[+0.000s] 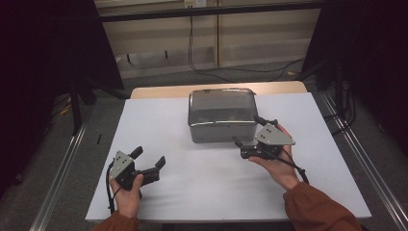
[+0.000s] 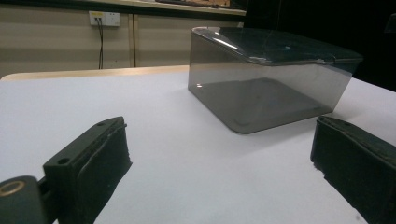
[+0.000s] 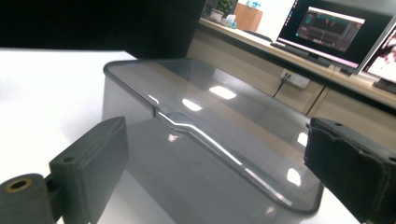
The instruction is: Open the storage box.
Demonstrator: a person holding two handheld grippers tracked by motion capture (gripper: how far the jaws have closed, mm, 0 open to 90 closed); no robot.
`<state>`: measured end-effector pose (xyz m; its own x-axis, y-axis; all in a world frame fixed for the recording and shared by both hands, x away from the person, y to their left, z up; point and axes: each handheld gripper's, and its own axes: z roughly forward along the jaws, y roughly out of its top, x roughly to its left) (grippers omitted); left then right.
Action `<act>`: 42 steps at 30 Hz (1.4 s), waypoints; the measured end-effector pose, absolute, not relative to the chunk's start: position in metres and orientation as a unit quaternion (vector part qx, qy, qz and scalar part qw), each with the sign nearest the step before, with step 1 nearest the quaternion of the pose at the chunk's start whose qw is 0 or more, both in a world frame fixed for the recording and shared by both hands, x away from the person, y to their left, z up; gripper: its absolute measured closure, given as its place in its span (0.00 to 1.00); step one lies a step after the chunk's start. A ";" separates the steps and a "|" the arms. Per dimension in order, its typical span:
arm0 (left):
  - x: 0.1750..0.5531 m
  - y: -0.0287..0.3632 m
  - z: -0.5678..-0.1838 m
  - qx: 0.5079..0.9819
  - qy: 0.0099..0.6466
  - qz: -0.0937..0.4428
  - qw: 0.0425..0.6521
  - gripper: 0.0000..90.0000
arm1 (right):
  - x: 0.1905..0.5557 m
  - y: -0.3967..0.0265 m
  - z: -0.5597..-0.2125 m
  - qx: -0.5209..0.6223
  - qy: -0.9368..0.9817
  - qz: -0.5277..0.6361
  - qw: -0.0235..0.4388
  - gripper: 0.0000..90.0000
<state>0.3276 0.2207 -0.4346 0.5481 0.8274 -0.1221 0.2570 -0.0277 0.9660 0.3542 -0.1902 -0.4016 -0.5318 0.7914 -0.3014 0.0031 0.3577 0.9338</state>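
Smoky grey lidded box (image 1: 222, 115) sits at the far middle of the white table (image 1: 192, 192), lid on. Right gripper (image 1: 254, 132) is at the box's near right corner, jaws spread wide, pointing left at it; in the right gripper view the box (image 3: 205, 149) lies between the jaws, pads not pressing. Left gripper (image 1: 150, 160) rests on the table, near left, well apart from the box, jaws wide and empty; the left gripper view has the box (image 2: 266, 79) ahead
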 end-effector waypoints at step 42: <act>0.327 0.217 -0.434 0.688 0.378 0.252 0.566 0.05 | 0.365 -0.129 -0.418 -0.014 0.797 0.203 0.569 0.60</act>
<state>0.3272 0.2169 -0.4341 0.5871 0.8054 -0.0815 0.2357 -0.0737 0.9690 0.3648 -0.1288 -0.4177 -0.3531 0.2087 -0.9120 -0.2535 0.9170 0.3080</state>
